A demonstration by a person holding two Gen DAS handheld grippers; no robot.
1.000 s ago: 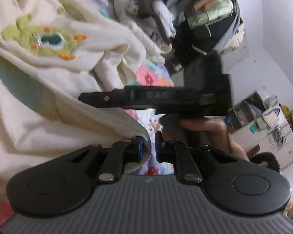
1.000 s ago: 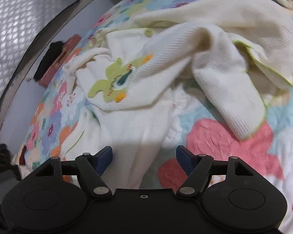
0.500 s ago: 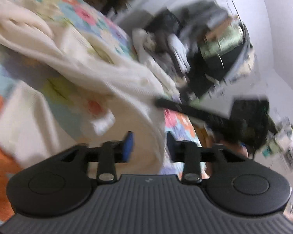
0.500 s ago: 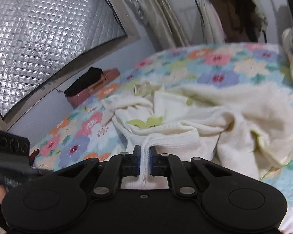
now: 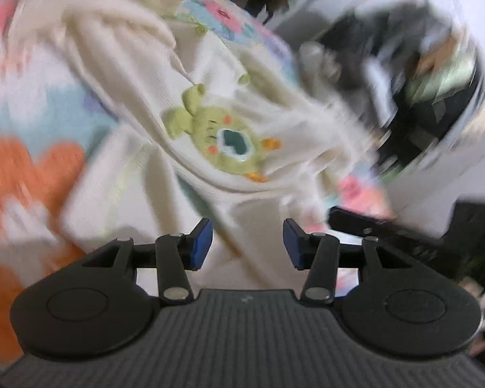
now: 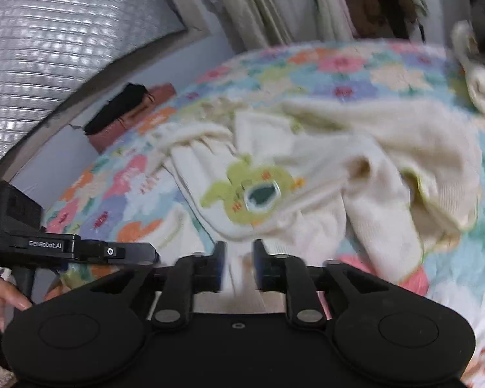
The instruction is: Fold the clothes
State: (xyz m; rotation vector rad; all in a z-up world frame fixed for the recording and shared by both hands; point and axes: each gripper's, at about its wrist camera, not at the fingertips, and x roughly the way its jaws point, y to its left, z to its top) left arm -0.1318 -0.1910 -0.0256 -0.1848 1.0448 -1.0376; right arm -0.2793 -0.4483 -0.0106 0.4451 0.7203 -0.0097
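A cream knit garment (image 5: 223, 142) with a green monster patch lies crumpled on the floral bedspread (image 5: 32, 161). In the left wrist view, which is blurred by motion, my left gripper (image 5: 247, 242) is open just above the cloth, with nothing pinched between its blue pads. In the right wrist view the same garment (image 6: 388, 148) spreads across the bedspread (image 6: 339, 64). My right gripper (image 6: 240, 263) is shut on a strip of the garment's near edge. The left gripper's black body (image 6: 64, 245) shows at the left, with a hand (image 6: 3, 297) under it.
A heap of mixed clothes (image 5: 436, 80) is stacked beyond the bed's far side. A quilted silver panel (image 6: 48, 32) lines the wall. A black and pink item (image 6: 126, 106) lies at the bed's edge. Clothes hang behind (image 6: 355, 6), and another cream pile (image 6: 481, 74) sits at the right.
My left gripper let go of the garment's edge and opened wide. My right gripper went from open to shut on the garment's near edge and pulled it up.
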